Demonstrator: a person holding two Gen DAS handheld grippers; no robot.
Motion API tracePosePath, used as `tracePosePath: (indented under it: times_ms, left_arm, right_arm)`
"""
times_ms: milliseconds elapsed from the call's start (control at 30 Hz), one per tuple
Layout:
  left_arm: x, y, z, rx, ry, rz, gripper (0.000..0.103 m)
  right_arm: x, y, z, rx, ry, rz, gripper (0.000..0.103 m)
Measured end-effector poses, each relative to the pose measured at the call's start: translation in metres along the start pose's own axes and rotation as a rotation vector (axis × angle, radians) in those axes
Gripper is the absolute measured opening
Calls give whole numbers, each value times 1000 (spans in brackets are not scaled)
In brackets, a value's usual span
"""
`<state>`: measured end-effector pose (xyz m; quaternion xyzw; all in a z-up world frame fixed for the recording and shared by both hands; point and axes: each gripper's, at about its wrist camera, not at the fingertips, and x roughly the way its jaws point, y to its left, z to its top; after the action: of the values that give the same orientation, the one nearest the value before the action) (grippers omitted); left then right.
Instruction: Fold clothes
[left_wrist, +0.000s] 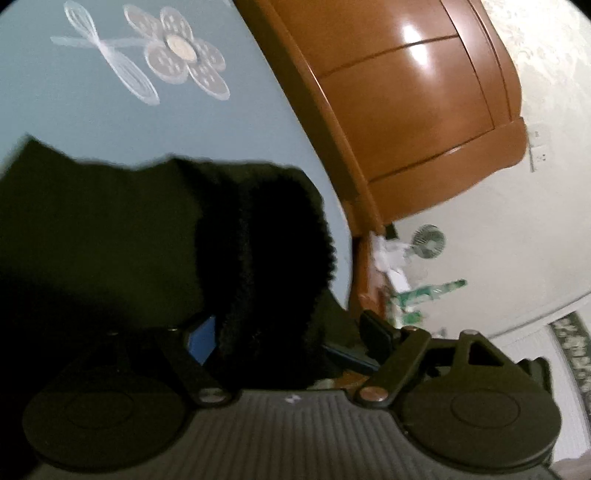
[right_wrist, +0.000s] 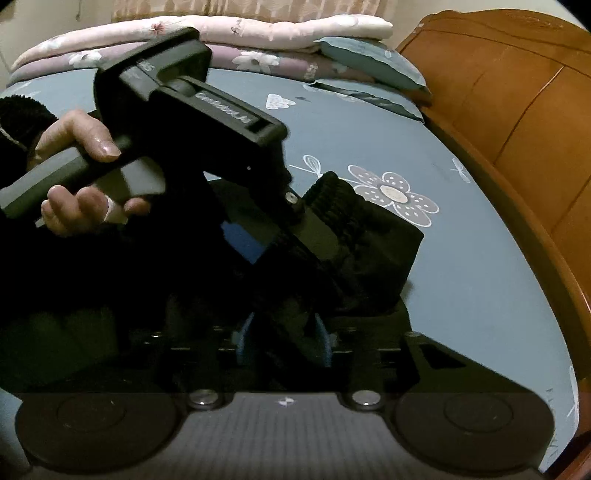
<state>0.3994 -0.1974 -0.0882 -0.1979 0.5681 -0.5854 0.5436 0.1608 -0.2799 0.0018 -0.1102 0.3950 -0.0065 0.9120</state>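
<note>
A dark green garment (right_wrist: 384, 251) with a black ribbed knit band (right_wrist: 340, 206) lies on the blue flower-printed bed sheet (right_wrist: 461, 280), near the wooden headboard (right_wrist: 517, 122); folded quilts (right_wrist: 221, 40) and a pillow (right_wrist: 373, 61) lie well apart from it at the far edge of the bed. In the left wrist view the left gripper (left_wrist: 280, 339) stands wide, with the ribbed band (left_wrist: 266, 266) rising between its blue-padded fingers (left_wrist: 201, 338); neither pad visibly presses on the cloth, so this gripper is judged released around the band, not clenched on it. In the right wrist view the right gripper (right_wrist: 282, 332) is part-way apart, with dark cloth lying in the gap between its blue pads (right_wrist: 242, 332); the area is too dark to confirm contact, so whether it grasps the garment cannot be told. A bare hand (right_wrist: 79, 170) holds the handle of the left gripper, which crosses that view directly above the garment. Step in hand, as judged: taking hold of the band end in order to lift or turn it over for a fold. The next move calls for both pairs of pads to close firmly on the cloth layers, then a level, coordinated carry so that the edge lands square and the fabric does not bunch
</note>
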Motion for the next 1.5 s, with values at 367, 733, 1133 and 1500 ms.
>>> tracePosePath:
  times_ms: [367, 733, 1133, 1500]
  left_arm:
    - [24, -29, 17, -33, 48, -144, 80]
    - [0, -57, 31, 73, -59, -153, 83]
    - [-14, -54, -22, 409, -65, 326, 84]
    - [-1, -50, -50, 535, 16, 546, 84]
  right_arm:
    - [7, 5, -8, -34, -32, -212, 75]
    - [-4, -72, 8, 187, -61, -329, 32]
    - [17, -225, -21, 607, -70, -106, 30]
    - [43, -277, -103, 1083, -74, 39, 52]
